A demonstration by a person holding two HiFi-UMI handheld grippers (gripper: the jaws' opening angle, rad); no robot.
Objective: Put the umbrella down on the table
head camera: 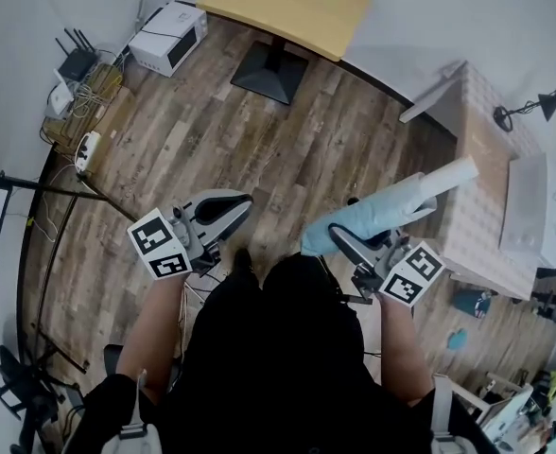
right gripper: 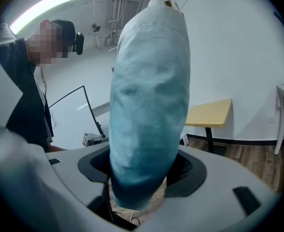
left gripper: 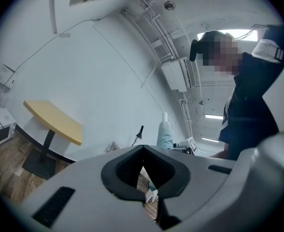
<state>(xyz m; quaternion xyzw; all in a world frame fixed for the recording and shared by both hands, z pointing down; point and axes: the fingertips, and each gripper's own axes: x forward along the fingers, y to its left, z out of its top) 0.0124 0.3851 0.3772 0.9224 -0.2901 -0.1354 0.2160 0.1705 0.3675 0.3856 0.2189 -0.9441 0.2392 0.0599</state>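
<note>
A folded light-blue umbrella (head camera: 377, 213) with a white handle end (head camera: 453, 172) is held up in the air, slanting up to the right. My right gripper (head camera: 349, 244) is shut on its lower end. In the right gripper view the umbrella (right gripper: 149, 95) rises from between the jaws and fills the middle. My left gripper (head camera: 229, 206) is held level to the left, shut with nothing in it. From the left gripper view the umbrella (left gripper: 164, 134) shows far off, upright. A table with a checked cloth (head camera: 477, 159) stands at the right.
A yellow pedestal table (head camera: 292, 3) stands at the back. A white microwave (head camera: 169, 36), a router (head camera: 75, 62) and cables lie on the floor at the back left. A black stand (head camera: 32, 192) crosses the left. A desk lamp (head camera: 533, 107) and white tray (head camera: 529, 206) rest on the checked table.
</note>
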